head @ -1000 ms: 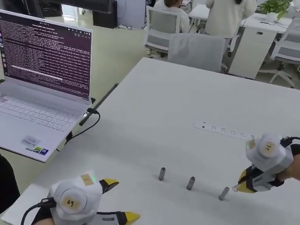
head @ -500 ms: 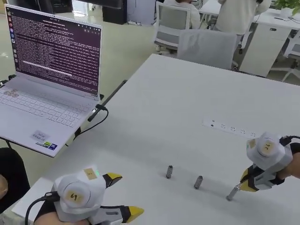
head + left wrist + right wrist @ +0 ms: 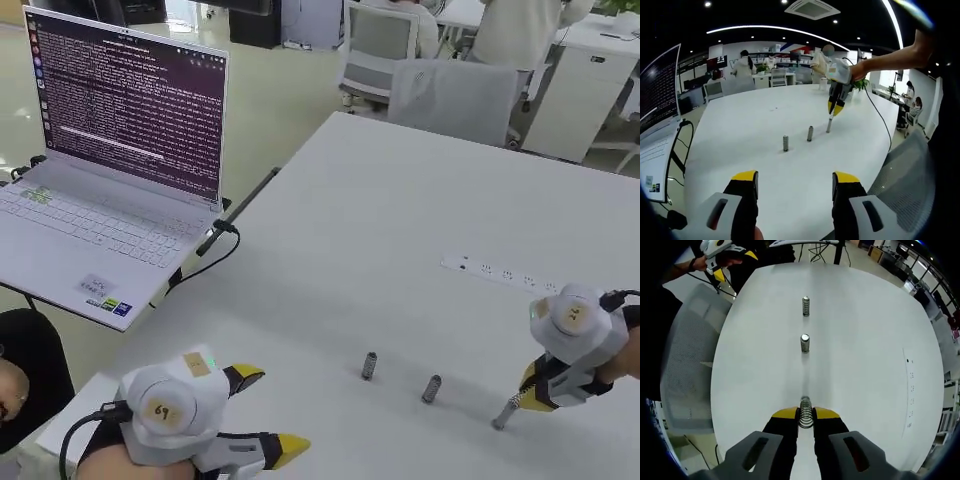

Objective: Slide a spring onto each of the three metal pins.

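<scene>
Two of three pins look done: the first sprung pin (image 3: 369,366) and the second sprung pin (image 3: 431,389) stand coiled in a row near the near edge of the surface (image 3: 400,230). The third spring (image 3: 805,412) is last in that row, leaning, pinched between the jaws of the right claw (image 3: 526,397), which angles down from the right edge. Whether it is fully seated on its pin I cannot tell. The left claw (image 3: 272,412) hovers spread and empty by the near left corner.

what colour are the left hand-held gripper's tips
Yellow tips; clearest in the left gripper view.
</scene>
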`<state>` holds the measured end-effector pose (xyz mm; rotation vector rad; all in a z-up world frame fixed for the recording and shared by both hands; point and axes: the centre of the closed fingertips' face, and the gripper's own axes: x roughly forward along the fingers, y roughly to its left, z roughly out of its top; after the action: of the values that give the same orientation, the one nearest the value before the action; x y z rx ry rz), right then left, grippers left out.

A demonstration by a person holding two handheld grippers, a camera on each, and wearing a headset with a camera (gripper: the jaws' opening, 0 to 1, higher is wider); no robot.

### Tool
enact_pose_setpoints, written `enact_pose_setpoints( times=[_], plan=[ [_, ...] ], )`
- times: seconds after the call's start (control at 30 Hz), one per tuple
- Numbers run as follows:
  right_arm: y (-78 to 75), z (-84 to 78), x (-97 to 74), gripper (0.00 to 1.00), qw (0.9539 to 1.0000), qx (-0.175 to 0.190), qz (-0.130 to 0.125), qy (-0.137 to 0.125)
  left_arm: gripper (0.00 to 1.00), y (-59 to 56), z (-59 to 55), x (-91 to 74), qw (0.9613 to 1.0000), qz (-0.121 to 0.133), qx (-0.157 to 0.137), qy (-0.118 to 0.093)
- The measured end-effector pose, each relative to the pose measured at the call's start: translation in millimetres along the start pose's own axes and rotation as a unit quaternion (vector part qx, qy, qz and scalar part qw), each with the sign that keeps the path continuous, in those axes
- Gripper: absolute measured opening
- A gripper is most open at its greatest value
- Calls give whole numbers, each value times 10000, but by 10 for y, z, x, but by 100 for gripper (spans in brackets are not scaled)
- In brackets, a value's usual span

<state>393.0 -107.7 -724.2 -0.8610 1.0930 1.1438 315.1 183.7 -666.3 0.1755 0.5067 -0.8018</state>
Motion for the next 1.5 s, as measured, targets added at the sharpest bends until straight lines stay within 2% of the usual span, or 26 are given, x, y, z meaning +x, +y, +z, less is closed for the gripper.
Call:
enact_pose_setpoints(
  times=[0.63, 1.07, 1.5],
  plan=[
    [12, 0, 138, 9, 9993, -238, 107, 267, 54, 7, -21, -4, 10000, 12, -32, 13],
    [34, -41, 336, 9, 9975, -418, 155, 543, 54, 3, -19, -3, 10000, 18, -48, 11],
    [19, -76, 475, 9, 9981, -241, 118, 549, 54, -14, 42, 39, 10000, -4, -41, -33]
  ],
)
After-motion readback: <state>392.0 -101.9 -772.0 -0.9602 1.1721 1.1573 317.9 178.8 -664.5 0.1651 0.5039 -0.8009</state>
